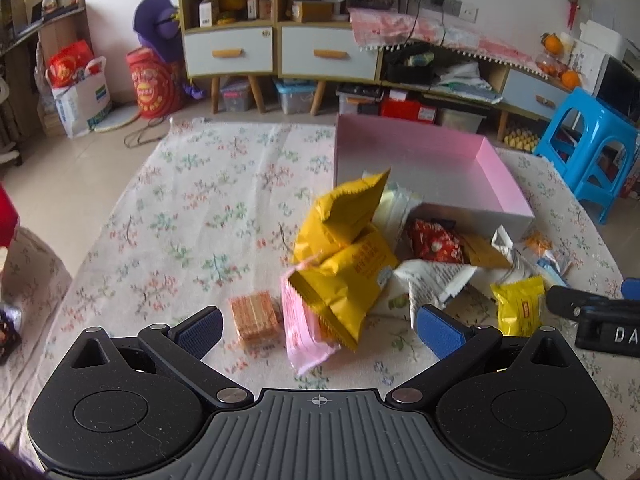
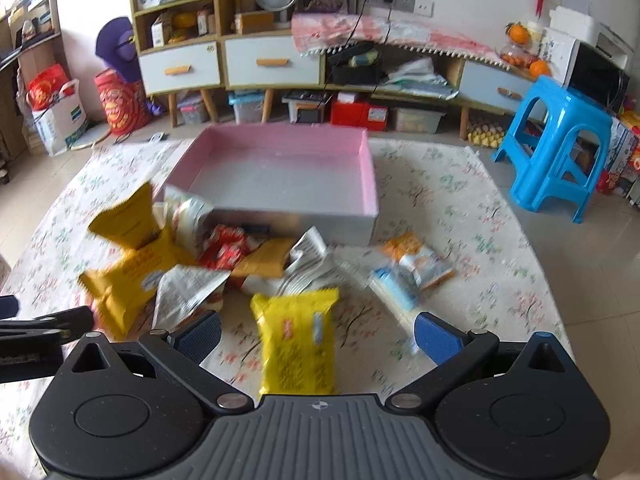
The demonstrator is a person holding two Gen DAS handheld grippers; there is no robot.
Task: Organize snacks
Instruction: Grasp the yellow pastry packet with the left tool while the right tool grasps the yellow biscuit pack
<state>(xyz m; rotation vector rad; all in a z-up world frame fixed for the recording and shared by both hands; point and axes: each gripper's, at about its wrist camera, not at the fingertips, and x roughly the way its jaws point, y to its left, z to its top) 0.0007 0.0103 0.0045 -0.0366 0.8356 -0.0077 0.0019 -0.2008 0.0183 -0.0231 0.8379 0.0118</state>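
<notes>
Snacks (image 1: pixel 352 264) heaped on floral-cloth counter (image 1: pixel 192 208), right by pink box (image 2: pixel 280 168). Left gripper (image 1: pixel 320 326) jaws wide, nothing gripped, pink packet (image 1: pixel 304 328) between. Right gripper (image 2: pixel 318 332) same, released, over yellow packet (image 2: pixel 296 344).

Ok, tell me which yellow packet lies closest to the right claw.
The small bright yellow packet, lying alone between the open right claw's fingers. The darker yellow bags sit farther left in the pile by the pink box.

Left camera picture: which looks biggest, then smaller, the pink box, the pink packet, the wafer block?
1. pink box
2. pink packet
3. wafer block
The packet sits nearer the camera, but the box looks bigger anyway.
</notes>
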